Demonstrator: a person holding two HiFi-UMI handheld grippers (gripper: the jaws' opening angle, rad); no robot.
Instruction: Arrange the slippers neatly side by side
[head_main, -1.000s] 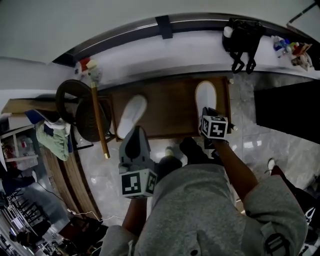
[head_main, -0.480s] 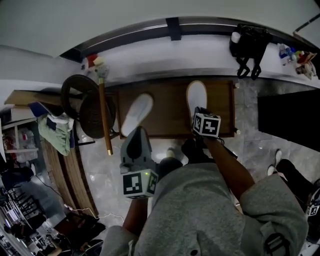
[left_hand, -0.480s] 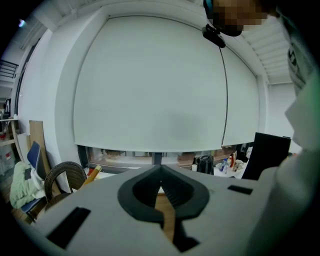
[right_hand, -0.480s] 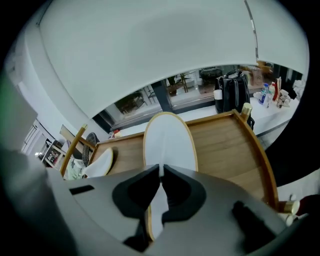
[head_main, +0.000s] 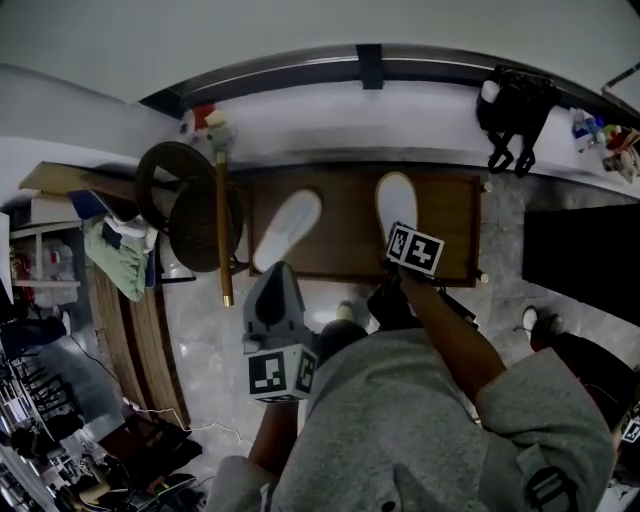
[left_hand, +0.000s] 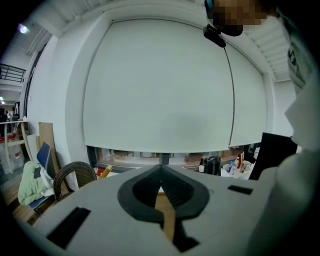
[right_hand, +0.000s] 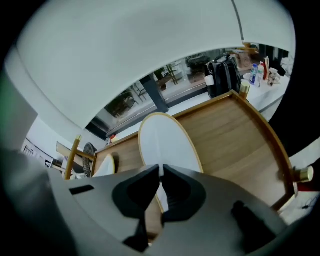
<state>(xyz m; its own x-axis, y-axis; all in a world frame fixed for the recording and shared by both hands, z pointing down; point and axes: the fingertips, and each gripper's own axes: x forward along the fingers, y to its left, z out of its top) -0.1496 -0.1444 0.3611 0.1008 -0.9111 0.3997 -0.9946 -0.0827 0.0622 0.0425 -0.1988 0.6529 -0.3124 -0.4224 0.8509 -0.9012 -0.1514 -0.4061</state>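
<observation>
Nearest, short of the wooden platform's (head_main: 345, 238) front edge, the left gripper (head_main: 272, 272) has its jaws pressed together on nothing. It aims at the left slipper (head_main: 288, 228), which lies just beyond on the platform's left half, its long axis slanted so the far end leans inward. At the platform's right half, the right gripper (right_hand: 160, 172) pinches the near rim of the right slipper (head_main: 396, 203), which points straight away. The left hand looks better placed to square the slanted one.
</observation>
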